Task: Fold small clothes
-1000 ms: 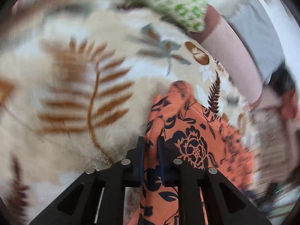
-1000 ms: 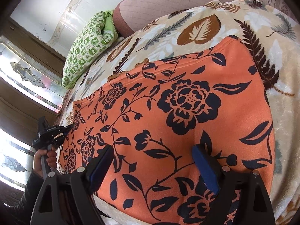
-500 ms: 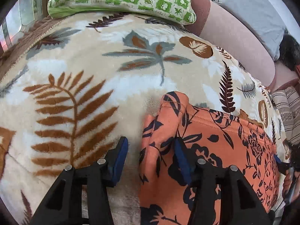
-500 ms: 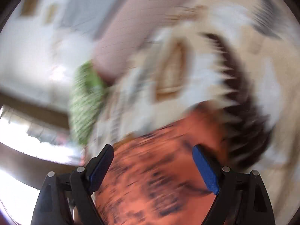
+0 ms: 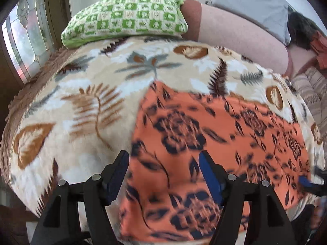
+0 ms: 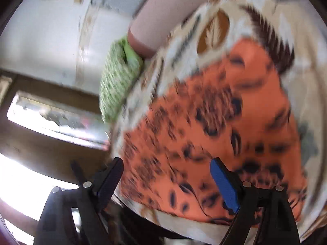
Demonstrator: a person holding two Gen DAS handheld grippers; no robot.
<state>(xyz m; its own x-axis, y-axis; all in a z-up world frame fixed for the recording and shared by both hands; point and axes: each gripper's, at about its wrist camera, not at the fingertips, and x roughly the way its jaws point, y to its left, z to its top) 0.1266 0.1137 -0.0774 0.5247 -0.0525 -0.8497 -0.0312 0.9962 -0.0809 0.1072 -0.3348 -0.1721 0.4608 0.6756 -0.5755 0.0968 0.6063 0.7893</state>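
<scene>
An orange garment with a dark floral print (image 5: 214,143) lies spread flat on a leaf-patterned blanket (image 5: 71,112). My left gripper (image 5: 163,173) hovers above the garment's left part, its jaws opening, nothing pinched between them. In the right wrist view the same orange garment (image 6: 204,132) appears blurred, and my right gripper (image 6: 167,181) stands open above its near edge, holding nothing. A blue pad of the right gripper (image 5: 306,182) peeks in at the right edge of the left wrist view.
A green and white checked pillow (image 5: 126,18) lies at the head of the bed beside a pink bolster (image 5: 235,34). A window (image 5: 24,40) stands to the left. Striped bedding (image 5: 312,89) lies at the right. The blanket's brown fringe (image 5: 12,112) marks the left edge.
My left gripper has let go of the garment's edge, opened and drawn back and up, so the garment lies flat. The right gripper swung sideways and rolled, staying open.
</scene>
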